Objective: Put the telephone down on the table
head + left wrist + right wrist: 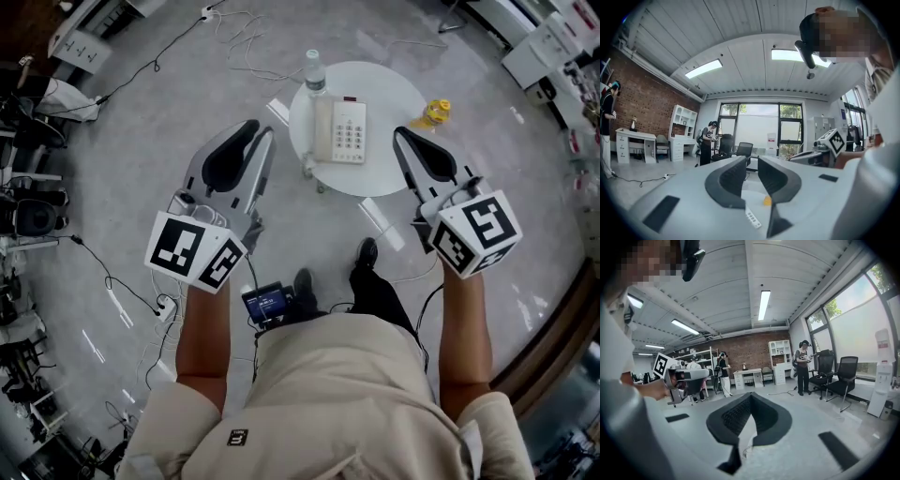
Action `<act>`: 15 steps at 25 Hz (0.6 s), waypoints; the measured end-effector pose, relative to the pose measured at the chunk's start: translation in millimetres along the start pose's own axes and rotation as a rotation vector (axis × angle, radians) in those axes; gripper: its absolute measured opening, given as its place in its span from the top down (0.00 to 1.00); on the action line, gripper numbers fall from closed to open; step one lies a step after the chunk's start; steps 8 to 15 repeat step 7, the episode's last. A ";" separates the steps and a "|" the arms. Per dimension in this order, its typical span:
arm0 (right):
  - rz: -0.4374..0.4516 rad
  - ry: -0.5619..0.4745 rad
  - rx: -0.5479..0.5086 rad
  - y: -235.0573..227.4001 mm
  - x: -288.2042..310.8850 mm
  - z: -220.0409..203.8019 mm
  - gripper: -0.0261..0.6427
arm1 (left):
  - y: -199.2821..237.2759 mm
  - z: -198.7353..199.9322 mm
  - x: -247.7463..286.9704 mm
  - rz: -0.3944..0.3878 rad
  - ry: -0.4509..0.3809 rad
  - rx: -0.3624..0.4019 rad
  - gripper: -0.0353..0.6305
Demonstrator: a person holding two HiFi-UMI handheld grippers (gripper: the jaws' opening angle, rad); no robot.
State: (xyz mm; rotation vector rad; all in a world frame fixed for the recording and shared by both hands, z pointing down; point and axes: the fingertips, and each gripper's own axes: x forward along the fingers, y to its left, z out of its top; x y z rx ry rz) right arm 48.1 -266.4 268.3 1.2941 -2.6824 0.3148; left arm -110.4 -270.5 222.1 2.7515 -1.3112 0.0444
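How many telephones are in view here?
1. The telephone lies flat on the round white table, next to the bottle. Cluttered desks at the edges could hide others.

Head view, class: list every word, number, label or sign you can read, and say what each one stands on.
No text reads clearly here.
Telephone: keypad buttons, digits too small to read.
Left cube and right cube: black-and-white square patterns, not words.
Small screen at the waist: blurred.
Shirt patch: white mark, too small to read.
Bottle: no label legible.
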 end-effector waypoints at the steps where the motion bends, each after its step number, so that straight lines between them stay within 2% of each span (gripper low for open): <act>1: -0.003 0.001 -0.002 6.6 -6.3 2.7 0.98 | -2.8 4.6 -7.9 -0.002 -0.005 -0.003 0.84; 7: -0.017 0.020 0.000 23.1 -38.8 14.5 0.98 | -17.9 26.1 -32.6 -0.006 -0.014 -0.025 0.84; 15: -0.017 0.020 0.000 23.1 -38.8 14.5 0.98 | -17.9 26.1 -32.6 -0.006 -0.014 -0.025 0.84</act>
